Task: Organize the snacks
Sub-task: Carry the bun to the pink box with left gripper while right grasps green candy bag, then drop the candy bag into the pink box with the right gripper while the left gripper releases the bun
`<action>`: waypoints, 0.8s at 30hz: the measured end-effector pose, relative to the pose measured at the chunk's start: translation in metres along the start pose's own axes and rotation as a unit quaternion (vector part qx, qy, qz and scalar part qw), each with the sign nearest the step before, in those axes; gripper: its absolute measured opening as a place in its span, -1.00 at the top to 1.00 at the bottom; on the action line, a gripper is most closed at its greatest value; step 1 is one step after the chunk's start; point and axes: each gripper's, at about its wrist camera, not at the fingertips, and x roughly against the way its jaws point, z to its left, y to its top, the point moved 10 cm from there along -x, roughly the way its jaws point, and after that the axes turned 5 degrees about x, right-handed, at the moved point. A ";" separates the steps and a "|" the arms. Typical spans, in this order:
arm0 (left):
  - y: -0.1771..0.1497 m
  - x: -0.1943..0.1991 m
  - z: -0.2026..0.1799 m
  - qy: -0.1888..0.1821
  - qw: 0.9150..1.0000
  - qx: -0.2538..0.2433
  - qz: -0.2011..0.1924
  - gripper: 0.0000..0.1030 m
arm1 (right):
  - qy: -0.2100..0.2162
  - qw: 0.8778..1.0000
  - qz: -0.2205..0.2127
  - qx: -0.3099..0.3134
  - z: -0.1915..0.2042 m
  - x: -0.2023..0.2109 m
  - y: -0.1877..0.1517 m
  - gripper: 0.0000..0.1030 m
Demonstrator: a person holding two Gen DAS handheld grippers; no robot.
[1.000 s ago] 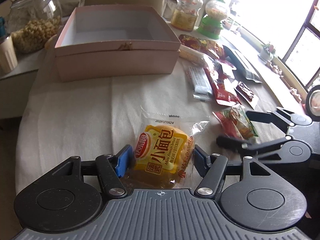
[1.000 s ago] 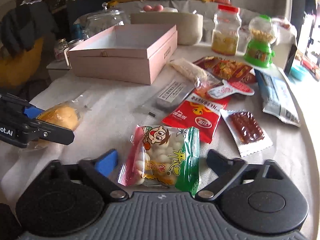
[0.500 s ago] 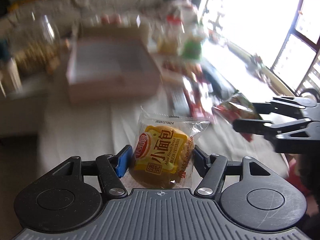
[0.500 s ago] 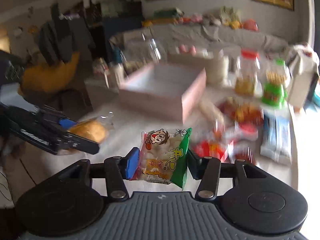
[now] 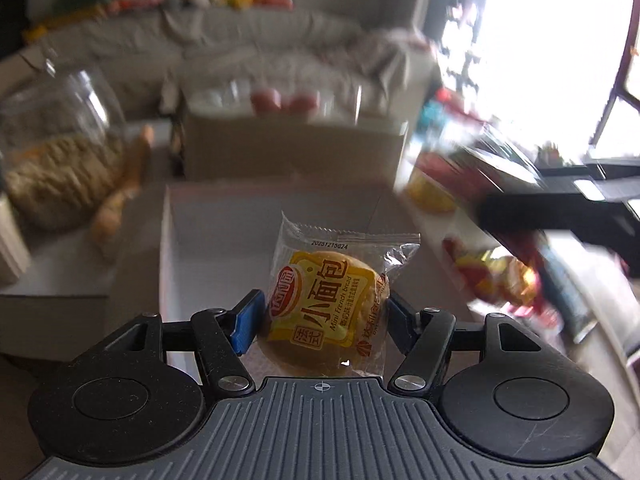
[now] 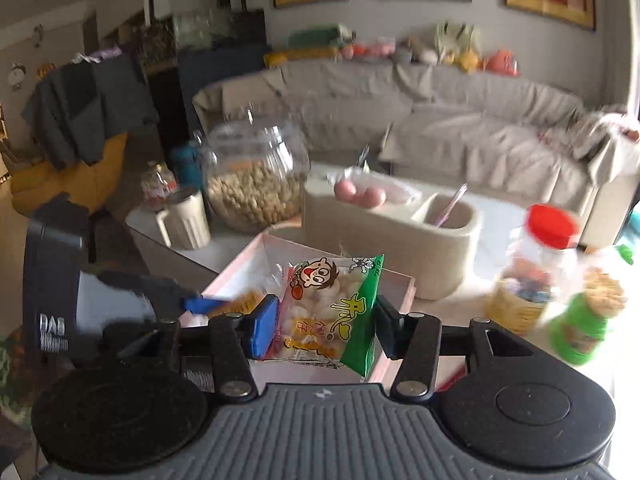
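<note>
Pink box open, bread packet held above, peanut jar

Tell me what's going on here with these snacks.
A person is sorting snacks with a tool in each hand. The left tool grips a packaged mini French bread, held in front of the open pink box. The right tool grips a green-edged bag of white candies, also near that box. Neither snack has been released.

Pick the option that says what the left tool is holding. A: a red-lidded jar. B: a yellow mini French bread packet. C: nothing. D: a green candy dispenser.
B: the left tool is shut on the yellow mini French bread packet, in front of the pink box.
</note>
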 end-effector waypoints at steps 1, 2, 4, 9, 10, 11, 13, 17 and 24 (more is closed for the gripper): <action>-0.003 -0.007 0.003 0.007 1.000 -0.011 0.011 -0.37 | 0.001 1.000 0.011 -0.004 0.000 -0.017 0.001 -0.03; -0.005 -0.011 0.006 0.015 1.000 -0.022 0.016 -0.37 | 0.008 1.000 0.024 -0.010 -0.001 -0.035 0.002 -0.14; -0.009 -0.012 0.010 0.026 0.999 -0.032 0.013 -0.37 | 0.022 0.998 0.047 -0.024 -0.002 -0.066 0.001 -0.29; -0.002 -0.009 0.014 0.039 0.998 -0.053 -0.024 -0.33 | 0.022 0.998 0.050 -0.018 -0.009 -0.079 -0.010 -0.29; 0.001 -0.007 0.014 0.033 0.998 -0.042 -0.032 -0.34 | 0.028 0.999 0.040 -0.022 -0.012 -0.071 -0.010 -0.32; 0.004 -0.008 0.016 0.032 0.999 -0.027 -0.035 -0.33 | 0.033 0.999 0.033 -0.027 -0.018 -0.067 -0.010 -0.40; 0.004 -0.015 0.014 0.027 0.999 -0.021 0.000 -0.32 | 0.023 0.999 0.020 -0.032 -0.030 -0.052 -0.011 -0.54; 0.016 0.002 0.010 -0.014 0.999 0.030 -0.017 -0.32 | 0.025 0.999 0.035 -0.022 -0.044 -0.041 -0.025 -0.62; -0.001 0.064 -0.011 -0.037 0.995 0.048 -0.077 -0.32 | 0.003 0.995 0.045 -0.095 -0.081 -0.033 -0.071 -0.61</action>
